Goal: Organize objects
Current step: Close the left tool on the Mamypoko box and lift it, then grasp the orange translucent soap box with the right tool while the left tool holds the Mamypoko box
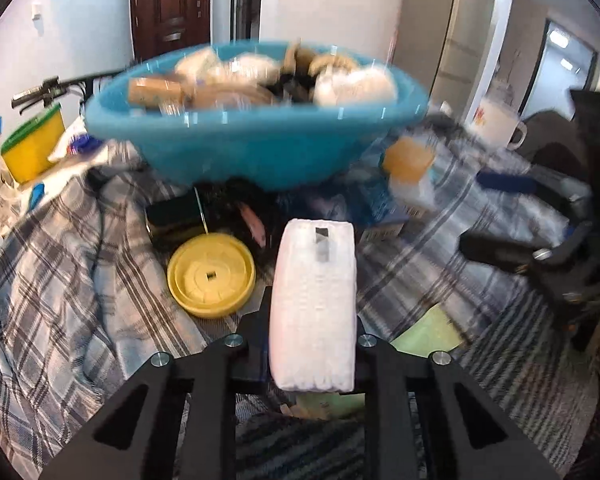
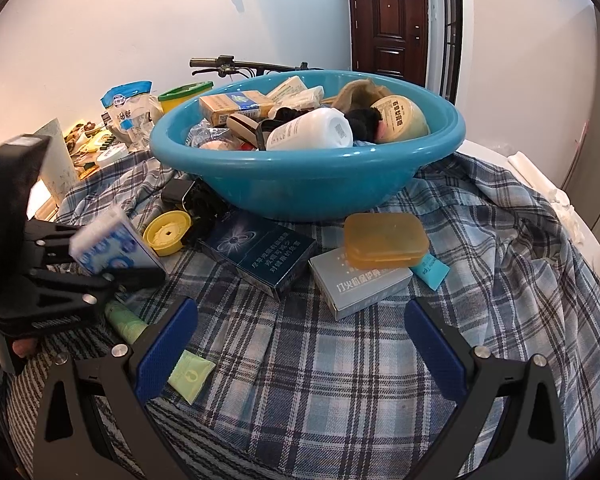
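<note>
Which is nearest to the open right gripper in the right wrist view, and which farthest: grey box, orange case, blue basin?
From the right gripper:
1. Grey box, just ahead on the plaid cloth, slightly right.
2. Orange case, resting on the grey box's far end.
3. Blue basin, behind both, full of items.

We are reading white Chinese print on the dark blue carton (image 2: 260,254), apparently 尽早戒烟有益健康 and 戒烟可减少对健康的危害, and 打火机 beginning the line on the grey box (image 2: 360,284) beside it; the round beige lid (image 2: 400,118) in the blue basin (image 2: 300,184) is showing brown Chinese characters too small for us to make out
</note>
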Demonstrator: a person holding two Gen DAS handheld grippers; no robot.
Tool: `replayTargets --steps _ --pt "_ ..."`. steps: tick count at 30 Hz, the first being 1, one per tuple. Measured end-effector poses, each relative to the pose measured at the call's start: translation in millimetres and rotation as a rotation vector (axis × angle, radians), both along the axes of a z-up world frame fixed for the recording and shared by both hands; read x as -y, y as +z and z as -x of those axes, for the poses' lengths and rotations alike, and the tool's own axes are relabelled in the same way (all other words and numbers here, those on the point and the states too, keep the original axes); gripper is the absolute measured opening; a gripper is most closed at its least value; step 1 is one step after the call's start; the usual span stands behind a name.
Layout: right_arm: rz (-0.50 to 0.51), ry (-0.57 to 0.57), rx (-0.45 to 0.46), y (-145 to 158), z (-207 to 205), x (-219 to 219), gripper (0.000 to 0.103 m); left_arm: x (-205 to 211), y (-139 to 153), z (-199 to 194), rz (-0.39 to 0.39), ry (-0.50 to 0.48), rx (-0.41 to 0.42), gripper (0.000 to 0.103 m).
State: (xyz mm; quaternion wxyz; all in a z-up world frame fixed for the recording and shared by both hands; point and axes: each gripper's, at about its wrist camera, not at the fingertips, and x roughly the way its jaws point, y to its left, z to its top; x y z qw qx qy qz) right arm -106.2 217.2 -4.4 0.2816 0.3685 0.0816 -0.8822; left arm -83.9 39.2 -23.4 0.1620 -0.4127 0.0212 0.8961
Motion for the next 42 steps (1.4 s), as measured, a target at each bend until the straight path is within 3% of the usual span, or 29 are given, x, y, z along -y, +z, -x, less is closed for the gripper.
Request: replayTargets --steps 5,10,13,17,20,24,29,35,42 --pt "0.022 -0.001 -0.035 6 -5 -3 0.103 12 29 -18 -0.061 0.026 -0.194 0.022" --pt "0.056 -0.005 -0.130 20 -18 -8 0.103 16 51 -36 -0.051 0.088 -0.413 0.022" --pt "0.118 0.002 -0.281 38 -40 -16 0.103 21 59 -40 -0.049 0.106 -0.457 0.022" --pt "0.173 0.047 -0.471 56 -72 -19 0.103 27 61 -35 -0.058 0.129 -0.435 0.022" --pt "0.151 0.130 -0.422 52 -69 -5 0.103 29 61 -36 -0.070 0.133 -0.434 0.022" --pt "0.048 0.100 -0.347 42 -54 11 0.103 23 60 -41 -0.054 0.122 -0.454 0.023" --pt "0.100 0.086 -0.317 41 -45 1 0.103 20 59 -41 -0.049 0.112 -0.458 0.022" --pt "0.081 0.099 -0.248 37 -36 4 0.103 28 59 -39 -0.079 0.137 -0.443 0.022" --pt "-0.153 0.032 -0.171 25 23 15 0.103 33 60 -40 -0.104 0.156 -0.440 0.022"
